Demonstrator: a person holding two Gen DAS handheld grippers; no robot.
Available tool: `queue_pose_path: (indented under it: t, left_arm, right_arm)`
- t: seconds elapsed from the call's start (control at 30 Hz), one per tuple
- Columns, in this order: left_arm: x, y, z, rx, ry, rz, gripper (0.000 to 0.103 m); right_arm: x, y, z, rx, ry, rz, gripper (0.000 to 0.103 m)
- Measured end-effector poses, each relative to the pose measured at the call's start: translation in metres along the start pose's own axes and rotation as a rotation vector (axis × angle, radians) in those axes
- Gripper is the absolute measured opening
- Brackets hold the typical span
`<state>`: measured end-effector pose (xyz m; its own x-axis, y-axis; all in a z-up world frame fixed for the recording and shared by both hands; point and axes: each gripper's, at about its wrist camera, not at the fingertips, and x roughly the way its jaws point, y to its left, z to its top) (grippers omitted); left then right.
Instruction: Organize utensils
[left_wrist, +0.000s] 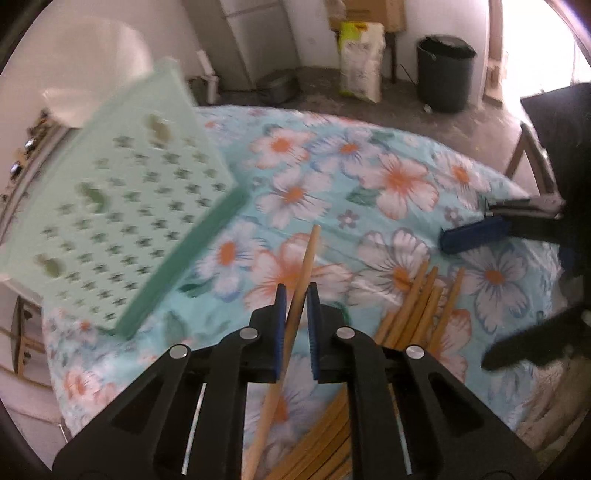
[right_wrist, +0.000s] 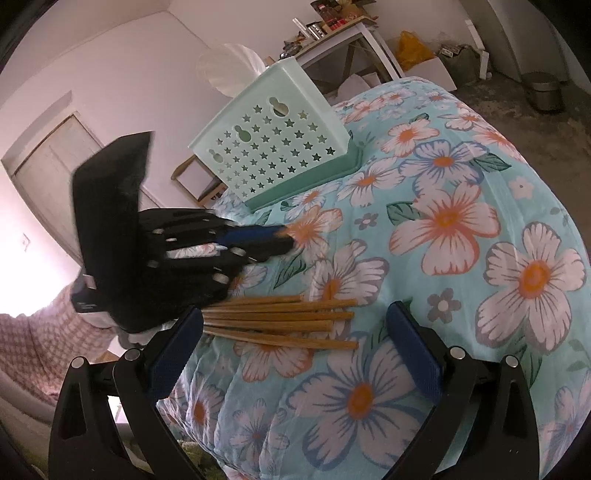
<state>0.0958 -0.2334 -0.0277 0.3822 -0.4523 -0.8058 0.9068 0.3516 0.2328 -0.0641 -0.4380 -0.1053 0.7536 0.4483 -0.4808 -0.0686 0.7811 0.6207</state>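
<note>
Nearby, mint basket; left jaws clamping one chopstick, right jaws agape.

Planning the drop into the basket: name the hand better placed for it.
Left, probably. Its claw is already shut on one chopstick, with the basket just ahead to its left. The right claw is open and empty, hovering by the pile.

Both grippers share one build: the left gripper and right gripper have black slotted linkage arms, round silver pivot pins and blue ribbed pads.
</note>
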Motion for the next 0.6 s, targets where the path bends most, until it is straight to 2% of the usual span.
queue_pose_path:
  t: [0.17, 0.37, 0.47, 0.6]
  left_arm:
    - [-0.053, 0.027, -0.007, -0.084, -0.095, 0.101, 0.008]
    - [-0.128, 0.072, -0.032, -0.294, -0.230, 0.233, 0.005]
    - [-0.166, 0.096, -0.051, -0.434, -0.315, 0.278, 0.005]
    - [-0.216, 0.120, -0.081, -0.593, -0.441, 0.317, 0.005]
  right_arm:
    - [-0.004, -0.012, 0.012, 0.135, 0.028, 0.058, 0.096]
    - [-0.025, -0.013, 0.011, 0.271, 0.028, 0.130, 0.076]
    - [-0.028, -0.015, 0.001, 0.357, 0.064, 0.120, 0.063]
    - [-0.018, -0.023, -0.009, 0.473, 0.116, 0.091, 0.055]
